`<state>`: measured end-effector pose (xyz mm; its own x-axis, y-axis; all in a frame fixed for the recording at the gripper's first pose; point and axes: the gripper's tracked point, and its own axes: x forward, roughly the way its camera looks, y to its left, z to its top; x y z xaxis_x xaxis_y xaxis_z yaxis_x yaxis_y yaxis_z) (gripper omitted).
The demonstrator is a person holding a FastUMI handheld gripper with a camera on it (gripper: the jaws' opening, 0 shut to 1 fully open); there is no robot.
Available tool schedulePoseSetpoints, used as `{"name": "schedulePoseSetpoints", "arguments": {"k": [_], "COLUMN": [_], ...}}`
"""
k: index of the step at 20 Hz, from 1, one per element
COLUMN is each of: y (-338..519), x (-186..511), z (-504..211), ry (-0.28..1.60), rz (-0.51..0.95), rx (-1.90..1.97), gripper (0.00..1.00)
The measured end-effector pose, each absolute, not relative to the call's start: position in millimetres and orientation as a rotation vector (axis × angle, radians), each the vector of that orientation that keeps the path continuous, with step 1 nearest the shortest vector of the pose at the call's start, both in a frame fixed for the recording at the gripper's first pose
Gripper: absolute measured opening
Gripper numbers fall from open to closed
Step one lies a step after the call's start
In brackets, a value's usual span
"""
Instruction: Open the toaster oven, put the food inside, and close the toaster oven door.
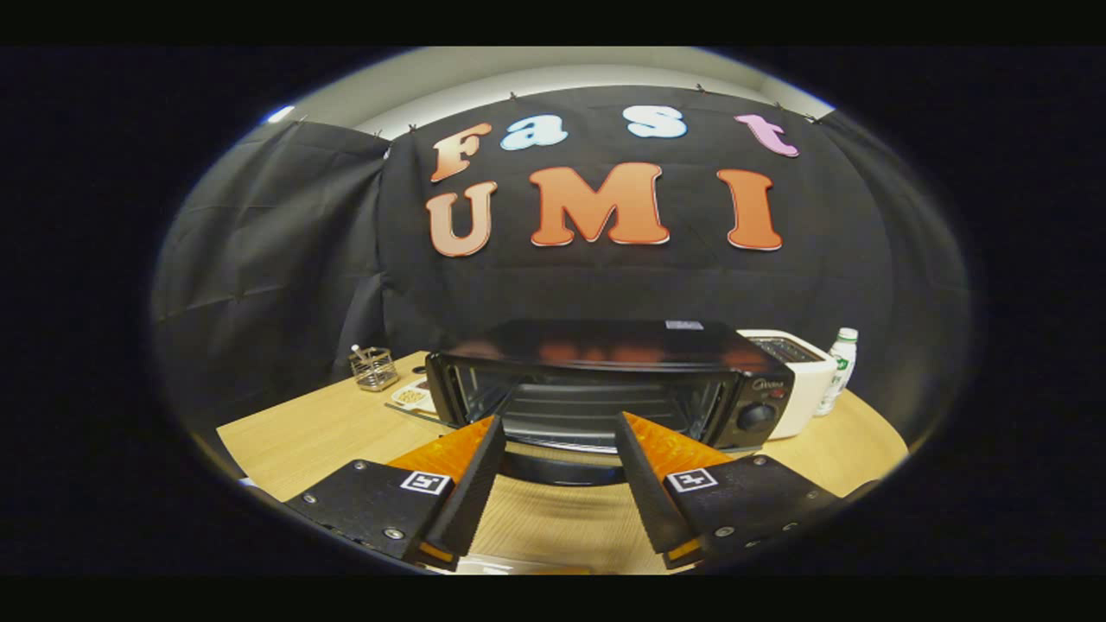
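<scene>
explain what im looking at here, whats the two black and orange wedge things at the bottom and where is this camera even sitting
The camera rides on a handheld gripper, a tool a person carries in place of a robot arm. It looks forward along the tool's two fingers, the black and orange wedges you noticed. They stand apart with nothing between them, so nothing is held.

The lens is a fisheye, which is why everything bulges.

Just ahead of the fingers a black toaster oven stands on a wooden table. Its door looks folded down, with the wire rack visible inside. Beside its knob side are a white toaster and a small bottle. On the other side sit a wire basket and a small white dish, possibly holding the food.
</scene>
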<state>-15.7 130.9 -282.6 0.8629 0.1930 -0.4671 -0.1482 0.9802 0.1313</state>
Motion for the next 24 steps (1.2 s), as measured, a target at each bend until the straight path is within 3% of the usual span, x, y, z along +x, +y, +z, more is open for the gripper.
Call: {"name": "schedulePoseSetpoints", "arguments": {"k": [8,24], "y": [102,89], "x": [-54,-64], "z": [-365,-399], "ry": [0.731,0.772], "rz": [0.136,0.127], "rx": [0.159,0.081], "gripper": [0.71,0.69]}}
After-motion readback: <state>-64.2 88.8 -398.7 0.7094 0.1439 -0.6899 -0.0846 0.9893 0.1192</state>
